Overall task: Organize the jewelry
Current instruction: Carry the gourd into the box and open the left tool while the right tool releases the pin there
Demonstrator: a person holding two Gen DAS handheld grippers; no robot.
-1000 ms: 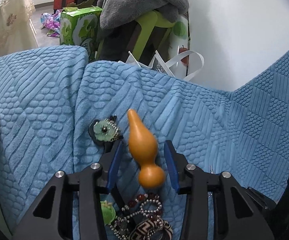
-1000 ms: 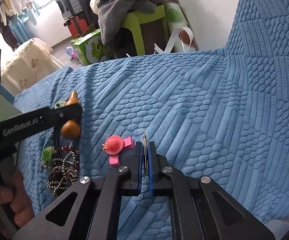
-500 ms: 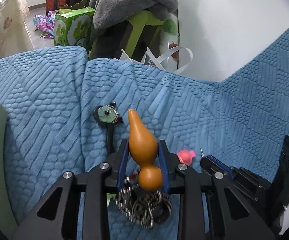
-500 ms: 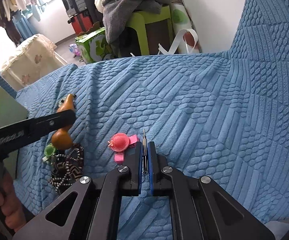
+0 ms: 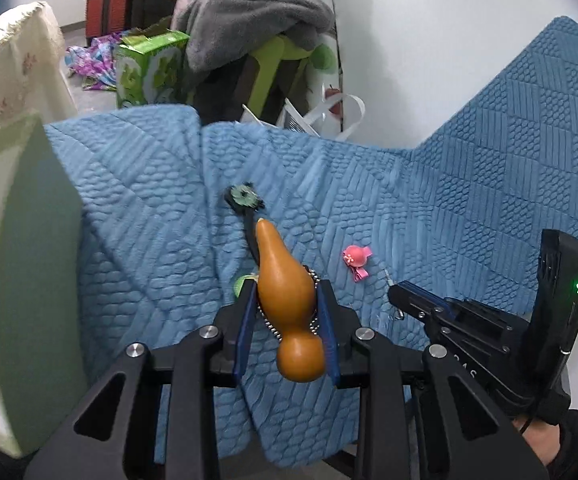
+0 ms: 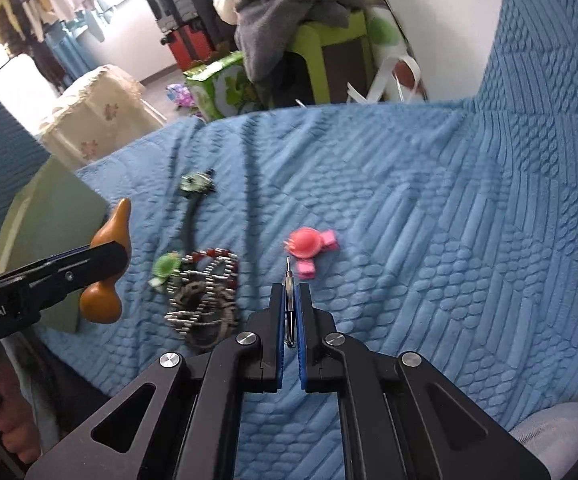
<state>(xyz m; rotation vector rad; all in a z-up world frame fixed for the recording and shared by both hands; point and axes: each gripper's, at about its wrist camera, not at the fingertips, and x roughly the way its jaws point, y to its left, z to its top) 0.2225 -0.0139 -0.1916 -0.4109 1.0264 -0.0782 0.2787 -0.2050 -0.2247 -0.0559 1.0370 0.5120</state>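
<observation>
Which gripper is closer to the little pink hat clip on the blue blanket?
Right. The right gripper hovers just beside the pink hat clip; the left gripper is farther away.

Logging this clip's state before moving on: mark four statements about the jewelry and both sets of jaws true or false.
1. The left gripper grips the orange gourd-shaped pendant. True.
2. The right gripper has open, empty jaws. False: shut on a thin metal pin.
3. The pink hat-shaped hair clip lies on the blue quilted cover. True.
4. The tangled bead necklaces hang from the right gripper. False: they lie on the cover.
</observation>
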